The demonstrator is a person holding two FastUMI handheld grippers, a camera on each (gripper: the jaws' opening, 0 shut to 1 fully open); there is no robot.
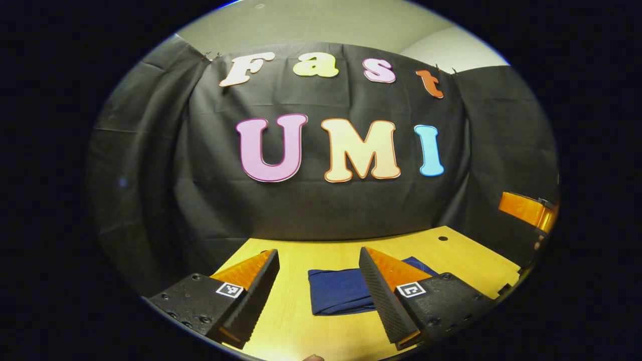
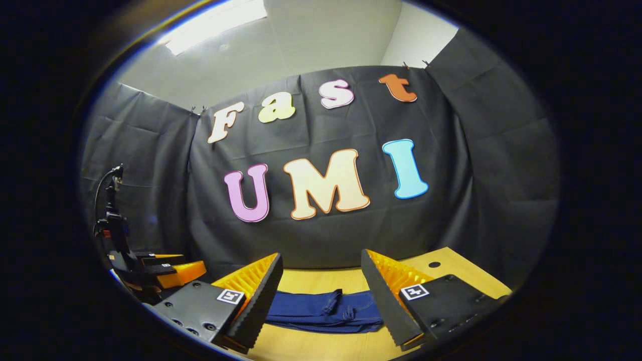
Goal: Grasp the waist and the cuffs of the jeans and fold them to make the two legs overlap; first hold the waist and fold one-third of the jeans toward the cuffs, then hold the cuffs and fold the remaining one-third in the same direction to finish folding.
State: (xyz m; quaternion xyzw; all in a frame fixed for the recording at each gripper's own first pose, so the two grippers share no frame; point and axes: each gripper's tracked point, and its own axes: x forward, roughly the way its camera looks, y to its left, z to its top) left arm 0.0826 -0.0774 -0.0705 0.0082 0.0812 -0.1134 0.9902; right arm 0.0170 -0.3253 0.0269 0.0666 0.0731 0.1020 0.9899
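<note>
Jeans (image 1: 340,291) lie folded into a compact bundle on the desk (image 1: 466,255), flat, near its middle. Left tongs (image 1: 317,293) spread wide, nothing held, raised above the desk short of the jeans. Right tongs (image 2: 321,298) likewise wide apart and empty, the jeans (image 2: 323,311) seen between their fingers but untouched.

A light wooden table (image 1: 466,250) with a pale yellow top carries the scene, its far edge meeting the black cloth wall. A small dark round hole (image 1: 443,238) sits in the tabletop near the far right corner. The jeans (image 1: 338,291), dark blue, lie flat on the wood as a compact folded bundle; in the right gripper view the same jeans (image 2: 321,311) show stacked layers with rumpled edges.
</note>
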